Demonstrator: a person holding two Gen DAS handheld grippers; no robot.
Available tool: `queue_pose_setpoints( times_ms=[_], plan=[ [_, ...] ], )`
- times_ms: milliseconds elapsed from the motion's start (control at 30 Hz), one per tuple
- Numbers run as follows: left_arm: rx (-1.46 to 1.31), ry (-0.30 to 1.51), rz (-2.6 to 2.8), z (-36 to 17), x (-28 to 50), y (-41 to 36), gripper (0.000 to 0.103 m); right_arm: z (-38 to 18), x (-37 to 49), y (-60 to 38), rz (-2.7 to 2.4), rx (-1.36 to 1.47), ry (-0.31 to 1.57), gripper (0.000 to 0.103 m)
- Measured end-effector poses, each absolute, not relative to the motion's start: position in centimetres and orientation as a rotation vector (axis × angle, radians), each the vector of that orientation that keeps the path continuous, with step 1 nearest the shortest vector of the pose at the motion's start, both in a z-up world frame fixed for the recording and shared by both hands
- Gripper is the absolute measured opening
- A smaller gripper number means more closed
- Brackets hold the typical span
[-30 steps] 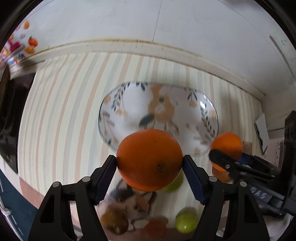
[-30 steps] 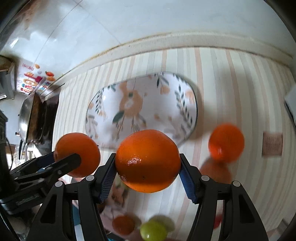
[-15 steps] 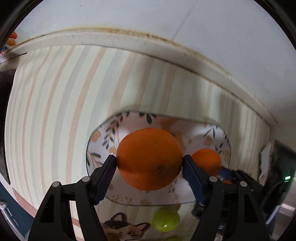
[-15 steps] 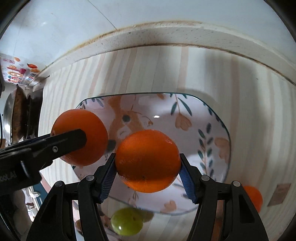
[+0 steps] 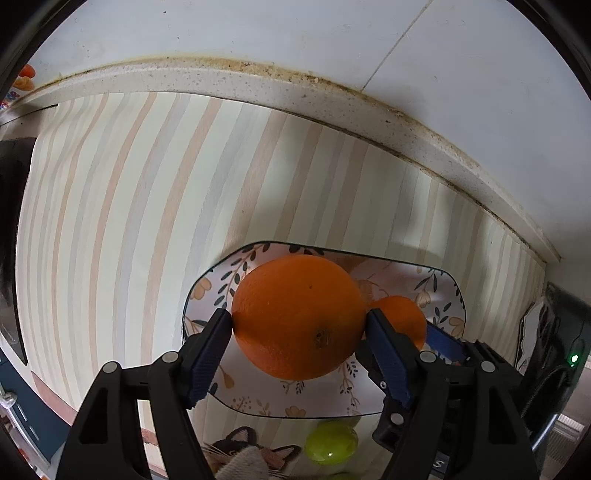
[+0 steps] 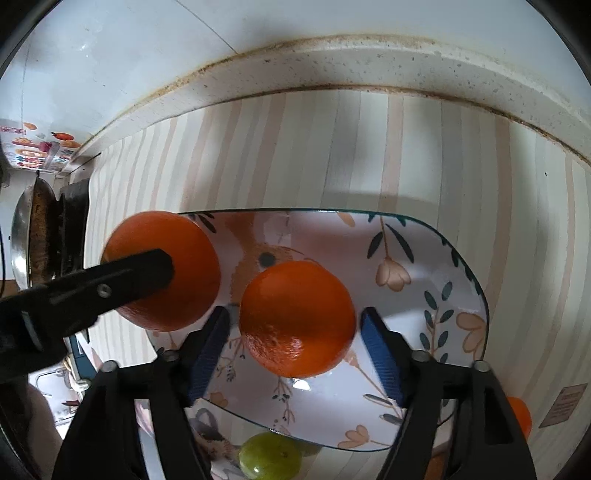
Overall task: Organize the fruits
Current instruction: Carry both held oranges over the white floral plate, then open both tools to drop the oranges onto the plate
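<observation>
The left claw [image 5: 299, 323] grips an orange [image 5: 299, 317], navel toward the camera, over the plate [image 5: 207, 291]. The right claw's [image 6: 295, 325] jaws, just opened, flank another orange [image 6: 297, 317] resting on the plate; a green fruit [image 6: 269, 458] is half hidden at the plate's near edge.

A pastel-striped mat [image 5: 155, 206] is spread over the speckled stone bench [image 6: 332, 70], backed by a white tiled wall [image 5: 258, 33].

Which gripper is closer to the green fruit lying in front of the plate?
Cannot tell for sure. Both grippers hang over the plate, the left gripper clamping one orange, the right gripper just opened around another orange. The green fruit lies below both, untouched.
</observation>
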State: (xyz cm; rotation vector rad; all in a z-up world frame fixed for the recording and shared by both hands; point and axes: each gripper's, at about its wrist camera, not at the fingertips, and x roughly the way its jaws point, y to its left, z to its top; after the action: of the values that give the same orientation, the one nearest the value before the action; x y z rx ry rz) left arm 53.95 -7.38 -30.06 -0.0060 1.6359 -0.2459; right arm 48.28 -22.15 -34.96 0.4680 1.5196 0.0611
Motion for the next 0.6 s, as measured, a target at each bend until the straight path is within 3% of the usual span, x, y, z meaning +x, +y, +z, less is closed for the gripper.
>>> queue_pose_setpoints(
  times_ms=[100, 200, 600],
  plan=[
    [-0.023, 1.616, -0.248, -29.4, 53.7, -7.2, 0.074, -34.7, 48.3, -22.1, 0.054, 0.459, 1.521, 0.090],
    [-0.013, 1.591, -0.240, -28.7, 53.5, -7.2, 0.082, -34.7, 47.7, -22.7, 0.033, 0.438, 1.531, 0.090],
    [0.051, 1.453, -0.139, -26.0, 49.7, -5.0, 0.082, -32.4, 44.7, -23.2, 0.008, 0.369, 1.499, 0.094]
  ],
)
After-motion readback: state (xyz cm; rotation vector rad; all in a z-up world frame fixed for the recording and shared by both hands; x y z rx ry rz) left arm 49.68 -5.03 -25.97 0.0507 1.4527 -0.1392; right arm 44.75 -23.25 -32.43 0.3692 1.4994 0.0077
